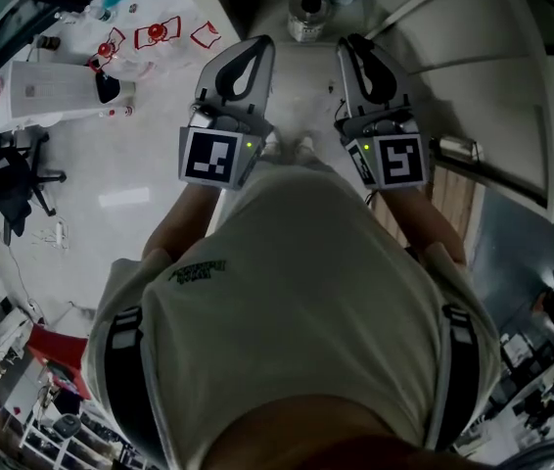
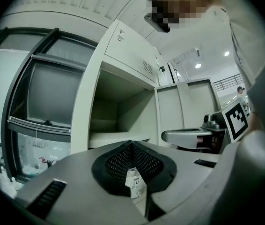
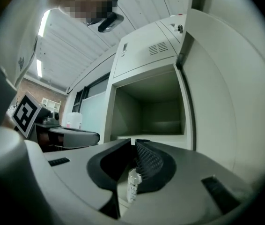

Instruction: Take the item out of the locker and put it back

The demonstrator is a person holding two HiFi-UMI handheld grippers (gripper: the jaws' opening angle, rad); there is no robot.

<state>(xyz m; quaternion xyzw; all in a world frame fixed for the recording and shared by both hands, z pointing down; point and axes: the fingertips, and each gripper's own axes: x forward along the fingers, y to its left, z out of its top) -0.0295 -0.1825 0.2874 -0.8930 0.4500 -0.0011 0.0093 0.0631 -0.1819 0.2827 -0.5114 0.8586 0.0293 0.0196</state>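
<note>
A small clear bottle (image 1: 306,18) with a white label stands on the floor in front of the locker, just beyond both grippers. In each gripper view the bottle (image 2: 135,184) (image 3: 132,185) shows only through the slot under the jaw tips, apart from the pads. My left gripper (image 2: 132,143) (image 1: 255,45) is shut, tips together, holding nothing. The jaws of my right gripper (image 3: 135,143) (image 1: 354,45) also meet with nothing between them. Both point level at the open locker compartment (image 2: 118,121) (image 3: 156,116), whose inside looks bare.
The locker door (image 3: 231,93) stands swung open at the right. More closed locker doors (image 2: 188,107) lie to the right of the opening, and a glass partition (image 2: 43,102) to its left. A white jug (image 3: 73,120) stands far off at the left.
</note>
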